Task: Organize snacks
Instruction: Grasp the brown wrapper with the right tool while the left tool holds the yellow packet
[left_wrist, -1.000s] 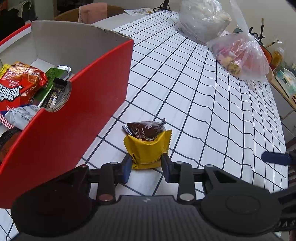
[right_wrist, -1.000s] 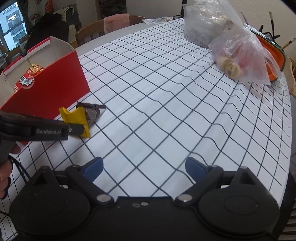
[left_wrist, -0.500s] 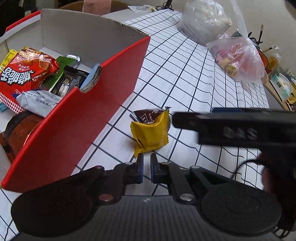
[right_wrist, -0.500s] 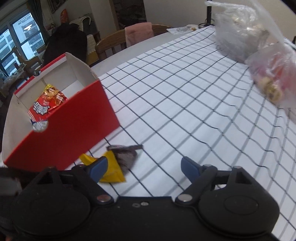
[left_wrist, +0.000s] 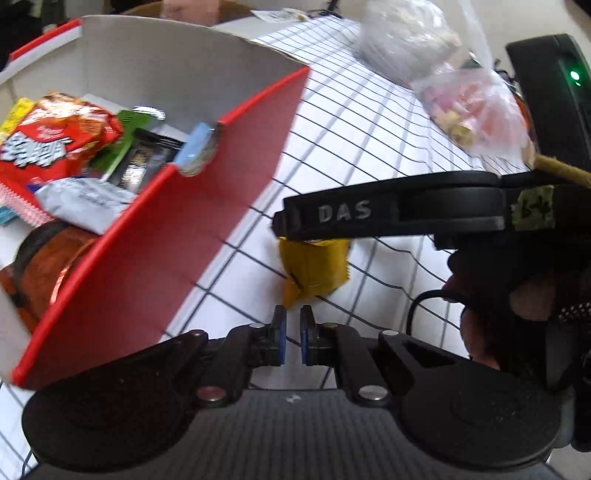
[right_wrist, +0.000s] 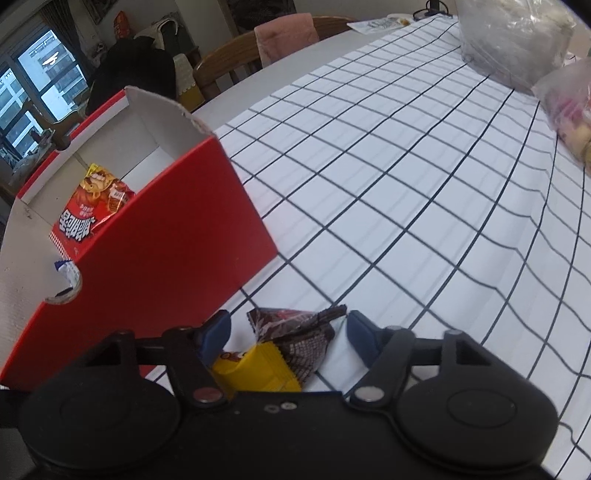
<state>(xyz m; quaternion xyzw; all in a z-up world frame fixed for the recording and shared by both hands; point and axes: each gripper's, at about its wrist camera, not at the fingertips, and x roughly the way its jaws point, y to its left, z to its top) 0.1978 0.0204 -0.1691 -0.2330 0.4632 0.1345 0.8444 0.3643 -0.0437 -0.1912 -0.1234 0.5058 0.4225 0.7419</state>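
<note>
Light, crinkly yellow-and-brown foil snack packets (right_wrist: 280, 350) near bench edge; best pinched mid-body. Right claw (right_wrist: 288, 332) wide, straddling, empty; left claw (left_wrist: 291, 325) nearly closed, empty.

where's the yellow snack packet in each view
Left wrist: the crinkled yellow foil snack packet lies centre frame on the checked cloth, partly under the right hand-held gripper.
Right wrist: low centre, between that gripper's open fingers, beside a brown wrapper.
Shared landmark: the red cardboard box, left of the packet in both.
</note>
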